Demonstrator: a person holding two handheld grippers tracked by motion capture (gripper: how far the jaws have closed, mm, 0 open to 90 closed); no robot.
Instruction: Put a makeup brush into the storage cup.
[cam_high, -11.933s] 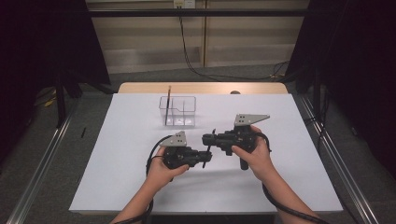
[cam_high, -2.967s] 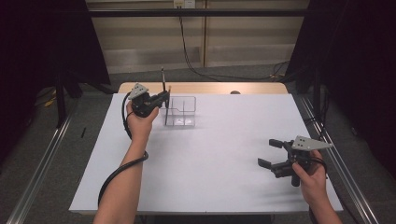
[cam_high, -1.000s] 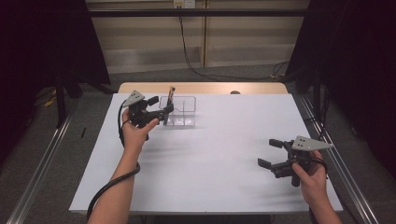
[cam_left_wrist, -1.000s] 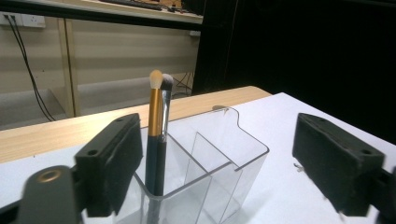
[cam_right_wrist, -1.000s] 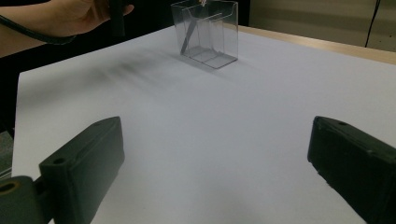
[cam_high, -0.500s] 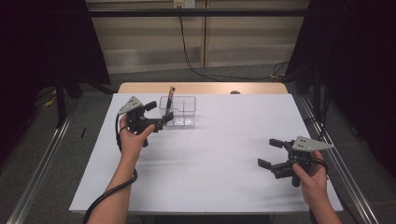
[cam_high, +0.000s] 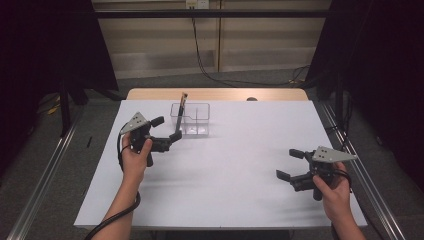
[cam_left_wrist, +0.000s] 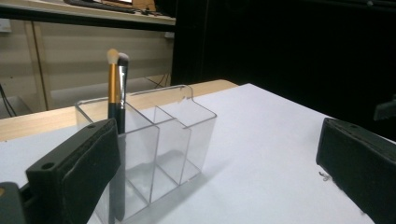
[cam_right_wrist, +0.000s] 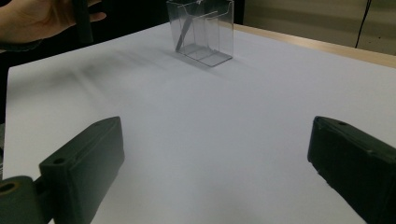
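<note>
Ahead of my left gripper (cam_high: 168, 134), jaws just spread and released, its view reveals two brushes (cam_left_wrist: 116, 93) in the organiser (cam_high: 192, 120); right gripper (cam_high: 290, 164) gapes over white tabletop (cam_high: 225, 175).

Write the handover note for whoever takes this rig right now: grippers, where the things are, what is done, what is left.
Left gripper: open, jaws have just been opening, nothing between them; it sits just beside the clear organizer.
Right gripper: open, empty, low over the white table near its right edge.
Things: two makeup brushes stand upright, bristles up, in the organizer's left end compartment as the high view shows it. The other compartments look empty.
Done: brushes are in the organizer and released.
Left: probably only drawing the left gripper clear without knocking the organizer; no other loose items show on the table.
</note>
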